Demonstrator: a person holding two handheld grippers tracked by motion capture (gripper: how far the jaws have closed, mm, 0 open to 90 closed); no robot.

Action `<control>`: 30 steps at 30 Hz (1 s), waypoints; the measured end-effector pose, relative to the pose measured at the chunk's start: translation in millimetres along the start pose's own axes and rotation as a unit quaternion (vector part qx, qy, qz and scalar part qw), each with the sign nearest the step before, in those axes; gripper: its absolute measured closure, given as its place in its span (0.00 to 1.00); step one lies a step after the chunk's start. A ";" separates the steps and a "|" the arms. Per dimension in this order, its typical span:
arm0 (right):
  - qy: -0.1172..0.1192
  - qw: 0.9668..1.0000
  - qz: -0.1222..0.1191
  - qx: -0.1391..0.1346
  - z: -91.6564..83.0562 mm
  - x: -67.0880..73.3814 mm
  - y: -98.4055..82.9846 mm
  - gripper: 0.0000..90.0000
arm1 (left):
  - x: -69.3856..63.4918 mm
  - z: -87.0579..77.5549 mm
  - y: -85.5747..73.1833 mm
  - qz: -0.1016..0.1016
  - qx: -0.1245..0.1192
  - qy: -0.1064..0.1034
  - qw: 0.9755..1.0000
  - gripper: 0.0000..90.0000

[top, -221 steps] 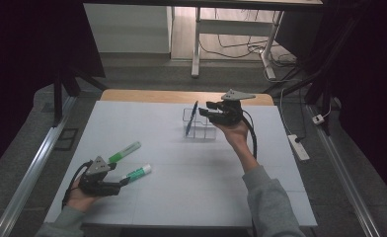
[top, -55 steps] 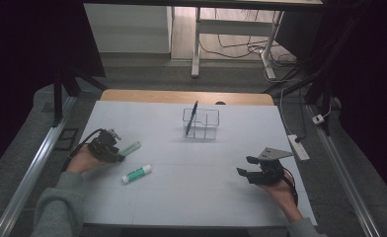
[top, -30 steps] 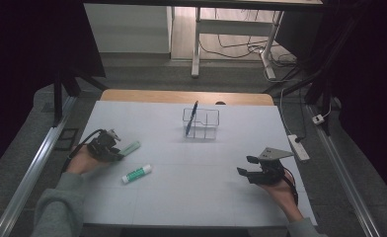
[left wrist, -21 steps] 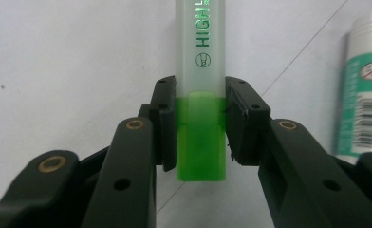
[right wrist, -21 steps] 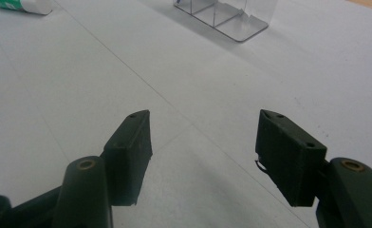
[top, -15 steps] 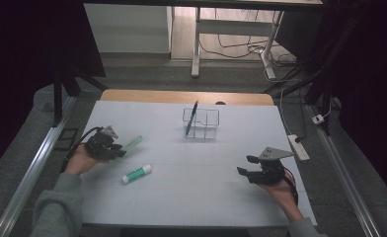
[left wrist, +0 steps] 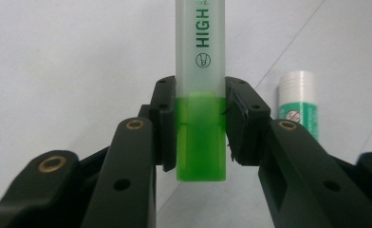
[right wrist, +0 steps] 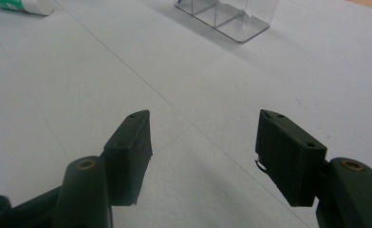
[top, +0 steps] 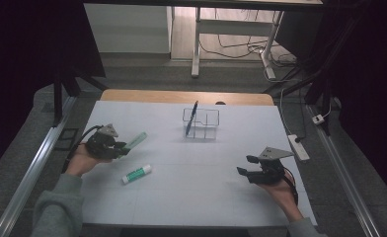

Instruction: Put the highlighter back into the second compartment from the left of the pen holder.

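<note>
My left gripper [top: 116,149] [left wrist: 200,126] is shut on a green highlighter [top: 135,140] [left wrist: 200,95], gripping its green end while the frosted cap end points away toward the table's middle. A green-and-white glue stick [top: 136,173] [left wrist: 297,107] lies flat on the white table just in front of that hand. A clear plastic organizer [top: 202,123] [right wrist: 231,14] stands at the far middle with a dark pen [top: 191,117] leaning in its left compartment. My right gripper [top: 247,165] [right wrist: 203,142] hovers low at the right, open with nothing between its pads.
The white table top [top: 201,192] is bordered by metal rails on both sides. A power strip [top: 299,146] lies off the right edge. A wooden strip [top: 181,96] runs along the far edge.
My left gripper has lifted the highlighter off the table and carried it slightly toward the middle. The right gripper, the glue stick and the organizer have kept still.
</note>
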State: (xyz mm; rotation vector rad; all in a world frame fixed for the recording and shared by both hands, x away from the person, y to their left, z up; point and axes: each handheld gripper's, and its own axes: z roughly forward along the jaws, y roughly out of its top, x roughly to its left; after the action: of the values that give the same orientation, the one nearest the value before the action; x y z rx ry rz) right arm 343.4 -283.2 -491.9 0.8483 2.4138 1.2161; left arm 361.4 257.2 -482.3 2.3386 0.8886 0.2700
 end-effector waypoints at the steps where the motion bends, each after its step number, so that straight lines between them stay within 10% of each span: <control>1: 0.000 1.000 -0.001 0.000 -0.1 0.0 0.1 0.40 | -0.5 -0.2 0.5 0.002 -0.001 -0.001 1.000 0.74; 30: 0.005 1.000 -0.006 0.000 1.3 3.2 2.8 0.40 | -25.4 4.2 17.7 0.047 -0.027 -0.027 0.998 0.74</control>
State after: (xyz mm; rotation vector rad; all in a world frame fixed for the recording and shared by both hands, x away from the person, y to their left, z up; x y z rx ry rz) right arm 342.6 -279.1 -490.4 0.8280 2.4224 1.2182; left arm 353.3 228.2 -474.1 2.3295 0.7381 0.2660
